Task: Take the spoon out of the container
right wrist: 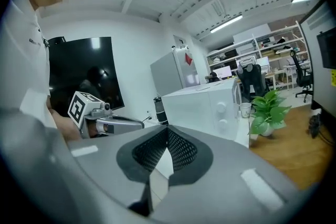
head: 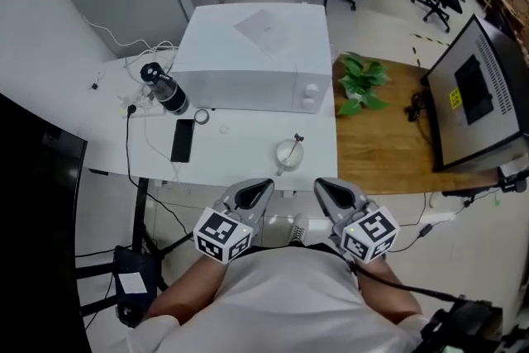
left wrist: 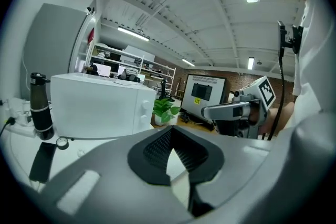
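Observation:
A small white container (head: 288,152) stands near the front edge of the white table (head: 240,136), and the spoon (head: 296,143) leans out of it with its handle up. Both grippers hover below the table's edge, close to my body. The left gripper (head: 264,183) sits to the lower left of the container, and in its own view its jaw tips (left wrist: 170,131) meet with nothing between them. My right gripper (head: 321,183) is to the container's lower right, its jaws (right wrist: 167,131) also shut and empty. Neither gripper view shows the container.
A white microwave (head: 252,58) fills the back of the table. To its left stand a black bottle (head: 165,89) and cables, with a black phone (head: 181,140) lying in front. A potted plant (head: 360,83) and a monitor (head: 475,91) are on the wooden desk to the right.

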